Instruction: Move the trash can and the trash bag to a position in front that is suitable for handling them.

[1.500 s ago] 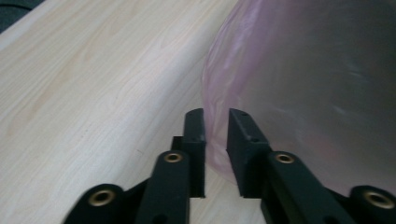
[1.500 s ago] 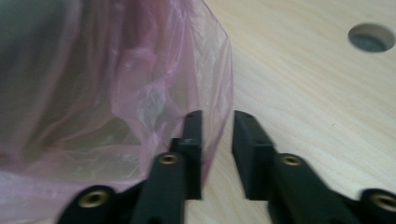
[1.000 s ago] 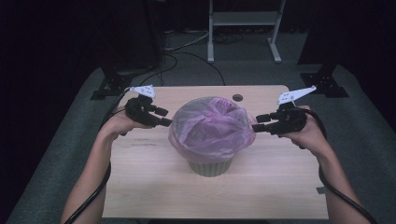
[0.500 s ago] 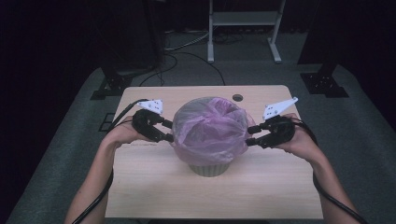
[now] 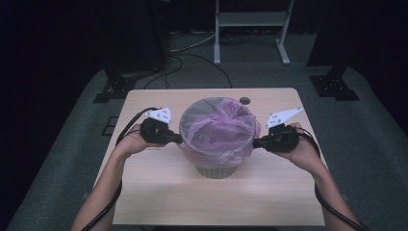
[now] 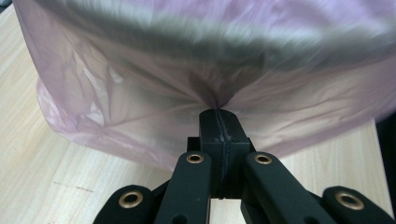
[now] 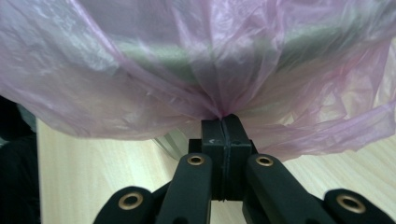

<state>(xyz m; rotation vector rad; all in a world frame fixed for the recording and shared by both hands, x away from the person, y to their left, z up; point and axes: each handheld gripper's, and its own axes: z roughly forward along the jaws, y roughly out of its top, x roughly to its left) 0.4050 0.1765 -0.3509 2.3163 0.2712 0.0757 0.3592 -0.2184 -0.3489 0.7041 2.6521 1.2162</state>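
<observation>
A small grey bin (image 5: 215, 169) stands in the middle of the wooden table (image 5: 159, 197). A thin pink plastic bag (image 5: 219, 132) is draped over its rim and down its sides. My left gripper (image 5: 181, 139) is at the bin's left side, shut on a pinch of the bag (image 6: 140, 107). My right gripper (image 5: 254, 143) is at the bin's right side, shut on the bag (image 7: 224, 70) too. In both gripper views the film puckers into the closed jaws. The bin's ribbed wall (image 7: 175, 140) shows under the bag in the right gripper view.
A small dark round mark (image 5: 245, 100) lies near the table's far edge. Black stands (image 5: 115, 86) and a white frame (image 5: 250, 24) sit on the floor beyond the table. Cables trail from both grippers past the forearms.
Both grippers have come inward and down from the bag's upper sides, pulling the bag lower over the bin. The bag's mouth now looks open around the rim.
</observation>
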